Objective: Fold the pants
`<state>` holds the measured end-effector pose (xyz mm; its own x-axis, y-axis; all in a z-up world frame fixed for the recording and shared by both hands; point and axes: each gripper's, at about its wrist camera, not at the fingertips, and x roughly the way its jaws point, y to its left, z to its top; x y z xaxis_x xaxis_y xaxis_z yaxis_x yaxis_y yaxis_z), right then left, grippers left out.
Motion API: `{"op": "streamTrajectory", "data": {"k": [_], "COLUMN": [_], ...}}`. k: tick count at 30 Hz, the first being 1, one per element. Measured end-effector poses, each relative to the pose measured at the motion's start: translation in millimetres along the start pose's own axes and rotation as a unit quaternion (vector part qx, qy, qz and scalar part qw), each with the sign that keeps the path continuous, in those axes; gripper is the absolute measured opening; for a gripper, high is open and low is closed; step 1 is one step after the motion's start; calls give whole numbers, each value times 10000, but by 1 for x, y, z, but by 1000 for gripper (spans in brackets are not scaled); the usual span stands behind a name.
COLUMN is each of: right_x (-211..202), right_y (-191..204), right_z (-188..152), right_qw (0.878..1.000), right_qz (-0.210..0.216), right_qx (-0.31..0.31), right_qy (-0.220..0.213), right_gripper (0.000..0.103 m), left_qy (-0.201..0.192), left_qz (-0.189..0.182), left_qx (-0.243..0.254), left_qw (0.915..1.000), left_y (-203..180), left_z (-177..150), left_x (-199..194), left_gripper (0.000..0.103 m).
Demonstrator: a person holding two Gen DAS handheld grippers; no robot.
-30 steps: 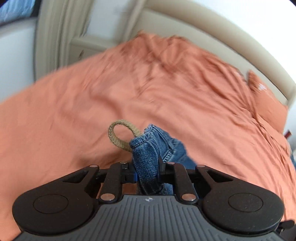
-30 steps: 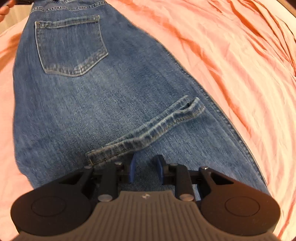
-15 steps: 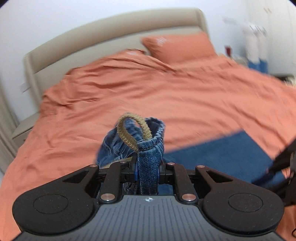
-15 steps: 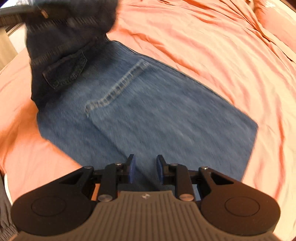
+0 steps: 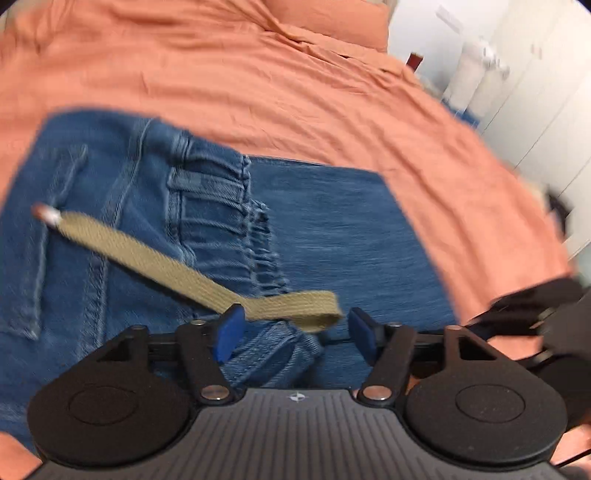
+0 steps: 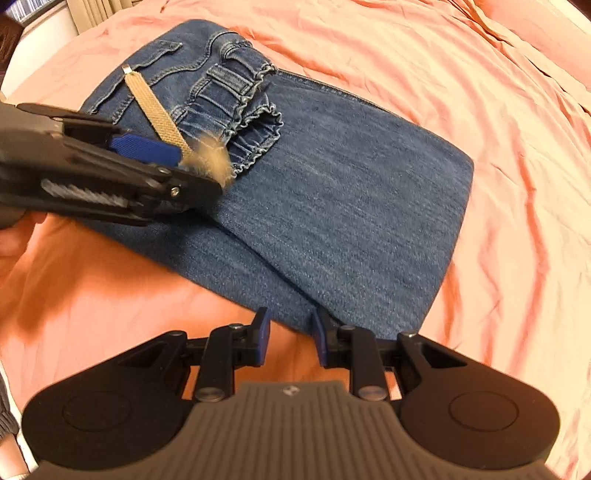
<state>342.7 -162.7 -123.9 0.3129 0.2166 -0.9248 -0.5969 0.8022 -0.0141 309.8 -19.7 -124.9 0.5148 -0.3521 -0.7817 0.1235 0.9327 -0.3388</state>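
Blue jeans [image 6: 332, 206] lie folded on the orange bedsheet [image 6: 480, 110], the elastic waistband [image 6: 243, 96] laid over the leg part. A tan drawstring [image 5: 147, 258] trails across the denim. My left gripper [image 5: 291, 332] is open just above the waistband edge, with a bunch of denim and the drawstring loop between its spread jaws; it also shows in the right wrist view [image 6: 173, 162]. My right gripper [image 6: 290, 341] is open and empty at the near edge of the folded jeans.
The orange bed [image 5: 258, 74] spreads all around the jeans, with a pillow [image 5: 332, 22] at the far end. White furniture [image 5: 535, 92] stands at the right beyond the bed. A curtain [image 6: 88, 14] is at the far left.
My left gripper carried the waistband over and down onto the legs, then opened and let go. My right gripper drew back to the near edge of the fold.
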Motion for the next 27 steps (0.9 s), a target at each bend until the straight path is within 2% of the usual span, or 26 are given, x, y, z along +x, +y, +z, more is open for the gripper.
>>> {"op": "streamTrajectory", "data": {"k": [4,7,9,13,18,23,26,27], "right_x": [-5,-16,-23,-31,-32,-18,2,9], "right_y": [7,14,19,28,28,18,8,4], "right_z": [3,8,12,30,55,82,98,103], "right_qw": [9999,9994,9989,9967,9896,9781,9696,9662], "right_qz": [-157,-164,-161,-93,166,317,634,766], "right_qx": [-24,-26,23,232,797,1384,1752,1897], "right_qy": [-64,-294,-439,-769,-1190,-1523,-1584,-1569], "right_gripper": [22,22,22,22,22,22,23,28], "left_qy": [-72,-308,-456,-653,-751,-749,-747,-742], "left_qz": [-616,-672,-487,113,803,1010,1031,989], "left_qx": [-568,-711,-635,-291,-164,-263,-282,-294], "left_qw": [9965,9947,9958,9974,9938,9917,9915,9919], "left_y": [27,45,55,75,112,146,157,162], "left_z": [5,8,11,17,22,20,21,22], "left_x": [-24,-49,-63,-89,-107,-107,-99,-96], "left_gripper": [76,76,76,74,74,71,71,71]}}
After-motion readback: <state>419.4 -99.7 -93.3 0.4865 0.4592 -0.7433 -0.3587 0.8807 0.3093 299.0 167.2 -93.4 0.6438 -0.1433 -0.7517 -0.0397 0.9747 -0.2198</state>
